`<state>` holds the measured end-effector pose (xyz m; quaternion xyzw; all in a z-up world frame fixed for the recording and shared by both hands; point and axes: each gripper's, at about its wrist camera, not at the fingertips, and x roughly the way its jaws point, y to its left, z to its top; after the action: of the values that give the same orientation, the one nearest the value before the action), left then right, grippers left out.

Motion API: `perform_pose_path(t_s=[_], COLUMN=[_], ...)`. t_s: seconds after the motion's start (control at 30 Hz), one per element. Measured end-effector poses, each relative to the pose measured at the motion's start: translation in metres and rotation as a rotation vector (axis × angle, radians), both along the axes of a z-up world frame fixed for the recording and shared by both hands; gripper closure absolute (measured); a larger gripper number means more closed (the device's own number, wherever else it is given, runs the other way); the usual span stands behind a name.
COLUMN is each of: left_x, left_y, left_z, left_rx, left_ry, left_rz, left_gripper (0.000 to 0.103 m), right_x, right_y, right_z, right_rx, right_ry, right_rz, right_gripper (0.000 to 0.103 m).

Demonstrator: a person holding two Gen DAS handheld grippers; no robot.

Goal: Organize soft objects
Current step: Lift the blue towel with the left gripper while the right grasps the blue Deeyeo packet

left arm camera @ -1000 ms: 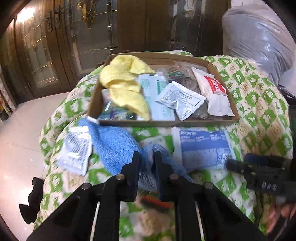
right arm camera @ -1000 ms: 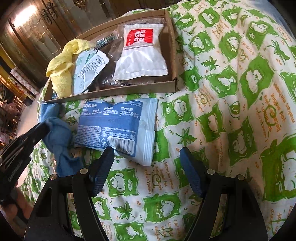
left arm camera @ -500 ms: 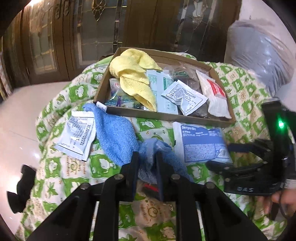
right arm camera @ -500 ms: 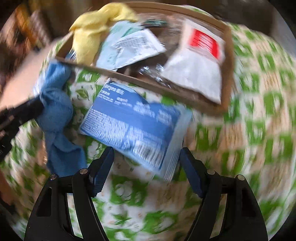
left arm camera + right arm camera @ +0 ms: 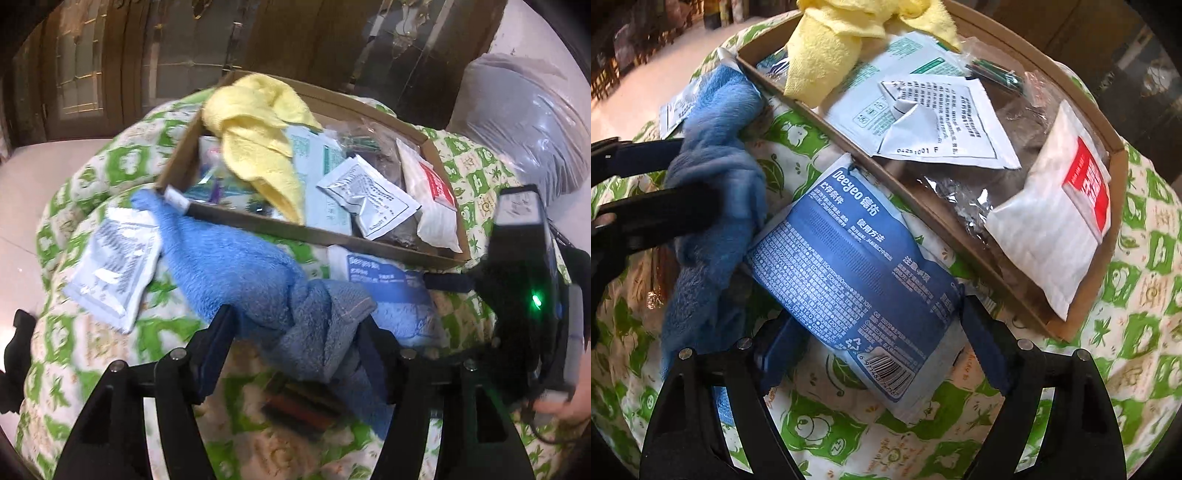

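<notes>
Left claw (image 5: 295, 343), clamped tight on the blue towel (image 5: 236, 273) a second ago, now opening, towel bunched loose between the pads. Right claw (image 5: 875, 343) rolled and shifted over the blue wipes pack (image 5: 857, 273), opening, pads astride its near end, not visibly pressing. Towel crumpled, fluffy, on the green-patterned quilt (image 5: 1137, 369) beside the cardboard tray (image 5: 1115, 192).

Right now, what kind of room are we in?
Likely a home room, maybe a bedroom or living room. Clues: a green-and-white patterned quilt draped over the work surface, dark wooden glazed doors behind, and a shiny tiled floor.
</notes>
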<state>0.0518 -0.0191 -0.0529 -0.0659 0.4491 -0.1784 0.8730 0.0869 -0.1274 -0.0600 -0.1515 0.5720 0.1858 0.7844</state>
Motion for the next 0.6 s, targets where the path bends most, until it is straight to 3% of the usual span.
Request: perform_pose_path(t_s=[0.17,0.2,0.3,0.4,0.6], left_x=[0.017,0.018,0.015,0.009,-0.003], left_y=[-0.01,-0.011,-0.014,-0.015,0.003], left_z=[-0.007,-0.008,-0.009,-0.004,0.003], left_rx=[-0.019,-0.019,-0.012,0.003,-0.044], left_ry=[0.026,0.026,0.012,-0.011,-0.009], left_rz=[-0.008,-0.006,-0.018,-0.028,-0.001], left_gripper=[0.041,0.049,0.055,0.057,0.059], right_x=[-0.015,-0.019,-0.025,-0.035,-0.066], right_y=[-0.013,-0.015,-0.027,-0.043,-0.059], right_z=[0.007,0.007,0.008,0.014,0.019], right_rx=[0.055,0.064,0.099,0.178,0.268], right_ry=[0.009,0.012,0.017,0.049,0.095], right_rz=[-0.117,-0.141,-0.207,-0.271,-0.336], right_gripper=[0.037,0.038,0.039,0.04,0.04])
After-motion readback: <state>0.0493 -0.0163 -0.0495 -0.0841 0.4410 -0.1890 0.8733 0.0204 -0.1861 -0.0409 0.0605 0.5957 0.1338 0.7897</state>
